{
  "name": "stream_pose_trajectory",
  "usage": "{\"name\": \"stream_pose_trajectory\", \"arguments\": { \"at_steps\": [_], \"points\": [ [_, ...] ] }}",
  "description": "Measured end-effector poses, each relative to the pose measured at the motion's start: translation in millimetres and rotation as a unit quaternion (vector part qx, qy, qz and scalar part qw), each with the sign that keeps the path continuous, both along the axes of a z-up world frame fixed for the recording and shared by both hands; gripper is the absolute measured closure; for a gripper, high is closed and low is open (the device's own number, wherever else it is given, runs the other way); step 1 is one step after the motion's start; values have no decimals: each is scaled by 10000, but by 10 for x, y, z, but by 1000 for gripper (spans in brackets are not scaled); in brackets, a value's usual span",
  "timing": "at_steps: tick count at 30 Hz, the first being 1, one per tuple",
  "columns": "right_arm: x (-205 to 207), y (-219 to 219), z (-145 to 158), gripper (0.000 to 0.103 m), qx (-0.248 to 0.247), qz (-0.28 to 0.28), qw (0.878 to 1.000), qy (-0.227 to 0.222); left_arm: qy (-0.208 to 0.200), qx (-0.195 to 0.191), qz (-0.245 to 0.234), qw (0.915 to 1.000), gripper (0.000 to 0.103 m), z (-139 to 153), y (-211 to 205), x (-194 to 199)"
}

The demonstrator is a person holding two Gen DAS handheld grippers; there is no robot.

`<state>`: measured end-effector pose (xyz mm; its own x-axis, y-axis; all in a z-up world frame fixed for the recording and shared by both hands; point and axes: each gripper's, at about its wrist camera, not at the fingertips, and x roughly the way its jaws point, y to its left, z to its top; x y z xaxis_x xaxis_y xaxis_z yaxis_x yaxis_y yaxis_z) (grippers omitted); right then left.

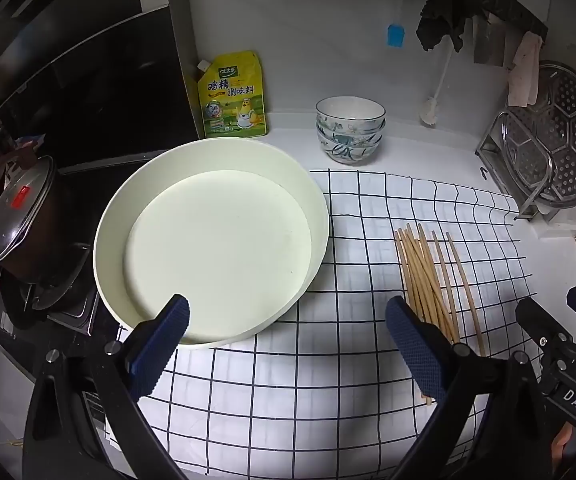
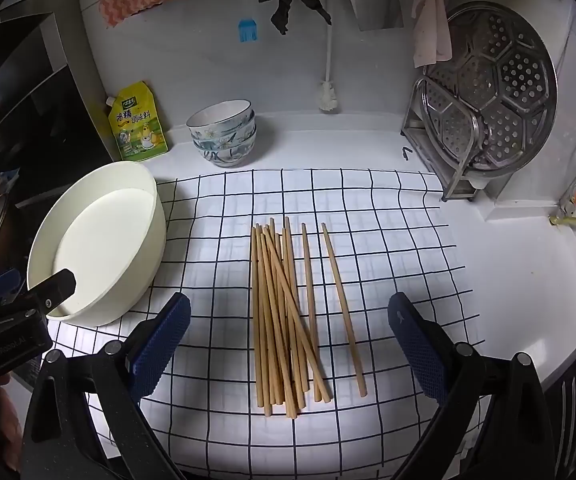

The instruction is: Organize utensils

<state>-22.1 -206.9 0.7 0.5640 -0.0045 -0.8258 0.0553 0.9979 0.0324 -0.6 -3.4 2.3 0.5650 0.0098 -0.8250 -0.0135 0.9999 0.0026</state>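
Little of the organizing looks done. The wooden chopsticks (image 2: 288,316) lie loose on the checked cloth (image 2: 388,240), near its middle: most in a rough crossed bundle, with two singles just to the right, apart from the rest. The pale round tray (image 2: 100,236) sits at the cloth's left edge with nothing in it, a likely place to gather them, though that is a guess. The right gripper (image 2: 288,344) hovers over the near ends of the bundle, tongs spread wide, holding nothing. The left gripper (image 1: 288,344) hangs between tray and chopsticks, tongs also apart. Gathering, aligning and placing all remain.
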Motion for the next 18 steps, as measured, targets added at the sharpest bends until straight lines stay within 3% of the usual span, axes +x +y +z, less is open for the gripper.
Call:
{"name": "stream_pose_trajectory", "arguments": {
  "at_steps": [18],
  "points": [
    [-30,1,28,8,7,-2,10000,-17,10,25,35,10000,6,-11,68,-26]
  ]
}}
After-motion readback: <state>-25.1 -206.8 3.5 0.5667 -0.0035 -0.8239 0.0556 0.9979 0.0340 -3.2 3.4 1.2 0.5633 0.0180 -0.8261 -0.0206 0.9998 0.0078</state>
